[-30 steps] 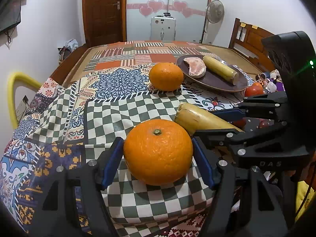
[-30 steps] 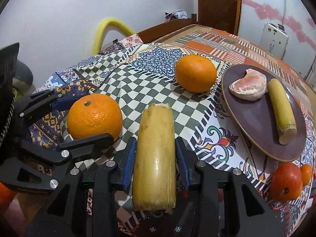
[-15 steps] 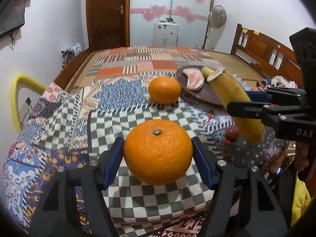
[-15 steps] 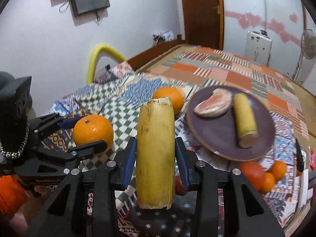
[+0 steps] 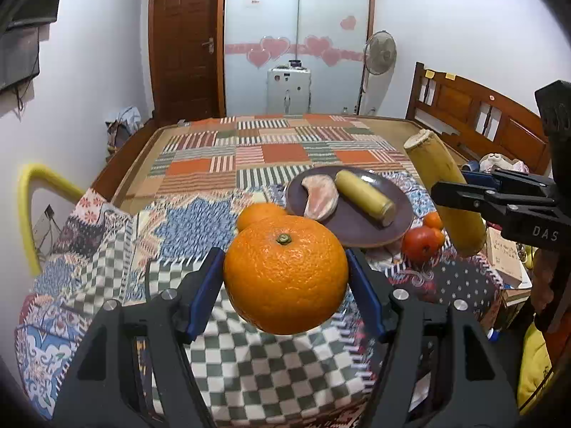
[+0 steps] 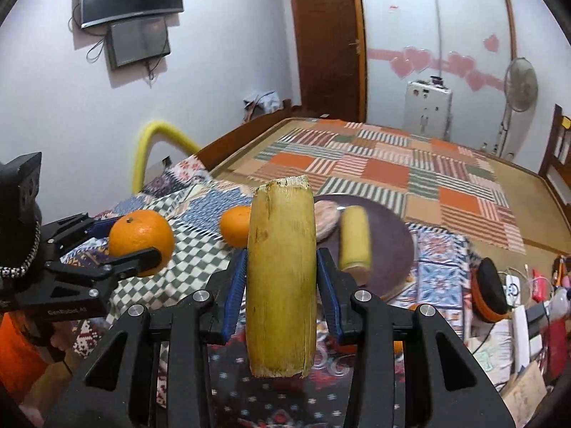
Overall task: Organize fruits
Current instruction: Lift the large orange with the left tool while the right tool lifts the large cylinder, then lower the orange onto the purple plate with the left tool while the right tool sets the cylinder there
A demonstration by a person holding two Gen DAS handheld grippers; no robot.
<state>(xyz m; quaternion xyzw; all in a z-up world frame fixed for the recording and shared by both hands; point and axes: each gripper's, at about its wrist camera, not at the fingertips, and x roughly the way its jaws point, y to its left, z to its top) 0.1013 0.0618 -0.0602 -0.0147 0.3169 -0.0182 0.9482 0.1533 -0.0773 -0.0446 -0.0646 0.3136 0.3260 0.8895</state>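
Where once on the cloth, orange (image 5: 285, 274) and sugarcane piece (image 6: 282, 278) now aloft.

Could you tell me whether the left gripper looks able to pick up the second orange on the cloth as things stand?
Probably not: the left gripper is already shut on an orange, so the loose orange beyond it stays out of play.

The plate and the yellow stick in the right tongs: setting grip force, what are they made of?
Plate: looks like glazed ceramic or melamine, smooth dull purple-brown; cannot tell which. Yellow stick: seemingly peeled sugarcane, fibrous, matte, lengthwise streaks and a ragged cut end, so probably rigid.
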